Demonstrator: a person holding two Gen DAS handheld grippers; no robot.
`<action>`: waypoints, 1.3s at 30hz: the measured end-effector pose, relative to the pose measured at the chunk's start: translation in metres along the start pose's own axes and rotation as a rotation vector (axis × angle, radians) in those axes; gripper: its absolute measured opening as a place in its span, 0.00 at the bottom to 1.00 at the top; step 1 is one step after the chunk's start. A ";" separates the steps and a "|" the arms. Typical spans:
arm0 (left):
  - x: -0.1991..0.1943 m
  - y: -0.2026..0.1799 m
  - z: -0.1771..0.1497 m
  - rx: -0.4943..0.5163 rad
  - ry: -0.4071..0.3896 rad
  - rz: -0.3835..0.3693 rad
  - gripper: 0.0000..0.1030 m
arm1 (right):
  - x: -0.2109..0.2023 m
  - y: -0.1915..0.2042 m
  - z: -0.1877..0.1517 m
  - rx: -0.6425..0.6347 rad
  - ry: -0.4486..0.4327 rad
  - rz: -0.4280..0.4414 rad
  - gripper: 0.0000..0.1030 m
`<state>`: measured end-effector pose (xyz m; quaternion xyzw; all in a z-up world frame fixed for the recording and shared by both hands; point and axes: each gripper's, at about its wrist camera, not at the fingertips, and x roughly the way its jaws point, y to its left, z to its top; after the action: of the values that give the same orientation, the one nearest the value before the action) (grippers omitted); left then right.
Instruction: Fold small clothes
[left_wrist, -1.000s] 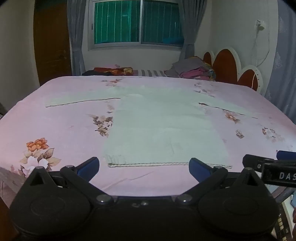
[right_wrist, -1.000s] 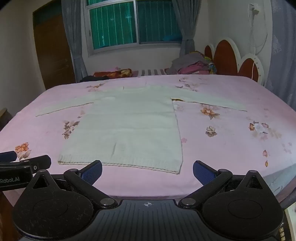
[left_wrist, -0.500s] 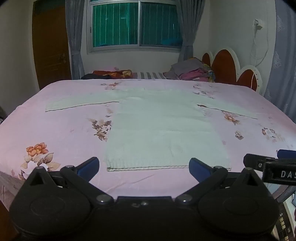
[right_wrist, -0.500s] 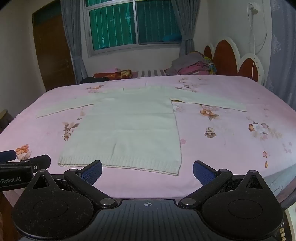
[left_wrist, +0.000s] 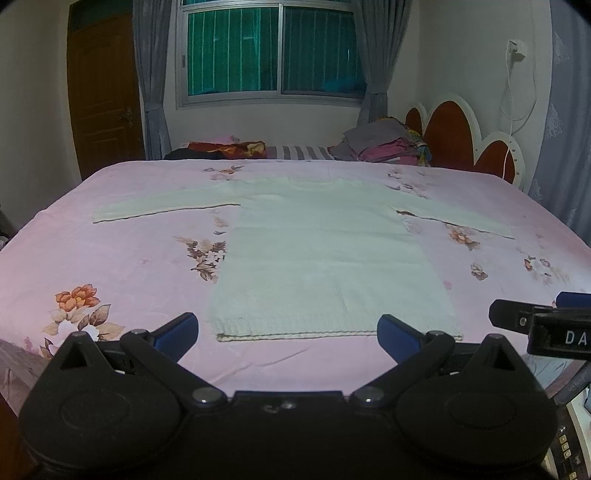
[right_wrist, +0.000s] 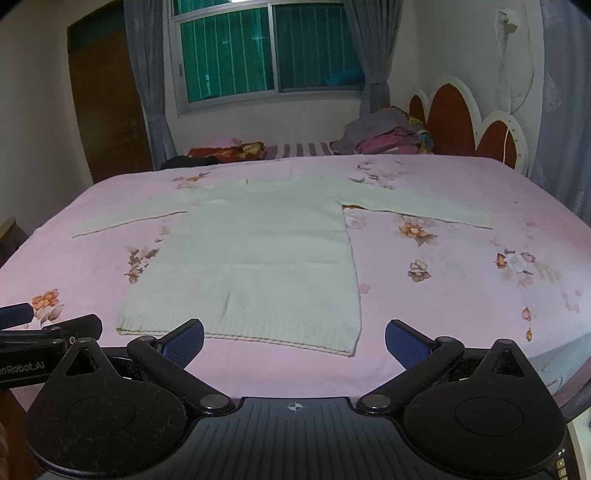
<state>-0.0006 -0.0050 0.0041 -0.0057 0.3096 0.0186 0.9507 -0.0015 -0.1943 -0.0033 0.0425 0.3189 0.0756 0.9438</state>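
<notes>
The soft, light white knitted sweater (left_wrist: 325, 258) is best pinched at its near hem by the left gripper (left_wrist: 287, 332) and right gripper (right_wrist: 294, 341), both held wide open and empty.

Left gripper (left_wrist: 288, 334) body: matte black plastic, two rounded lobes with triangular cut-outs, each marked by a shallow circular recess.
Left gripper fingers (left_wrist: 176, 328): black arms tipped with blue pads.
Left gripper fasteners: two silver round pivot screws near the centre, small screws between them.
Right gripper (right_wrist: 293, 339) body: black lobes dusted with fine scratches, a ribbed dark-blue centre plate printed with a small white crosshair mark.
Right gripper fingers (right_wrist: 404, 345): black arms, textured blue pads.
Markings: white letters "DA" are seen on the right gripper; "nRobot.AI" is seen on the left gripper.
</notes>
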 end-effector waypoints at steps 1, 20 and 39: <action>-0.001 0.001 0.000 -0.001 0.000 0.000 1.00 | -0.001 -0.001 0.000 0.001 -0.001 0.001 1.00; -0.005 0.011 -0.002 -0.007 0.006 0.002 1.00 | -0.002 0.005 -0.001 0.003 0.001 0.005 1.00; -0.004 0.011 0.000 -0.002 0.001 0.008 1.00 | -0.001 0.007 -0.004 0.008 -0.001 0.005 1.00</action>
<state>-0.0044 0.0061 0.0060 -0.0056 0.3101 0.0226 0.9504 -0.0054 -0.1878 -0.0049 0.0471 0.3184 0.0766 0.9437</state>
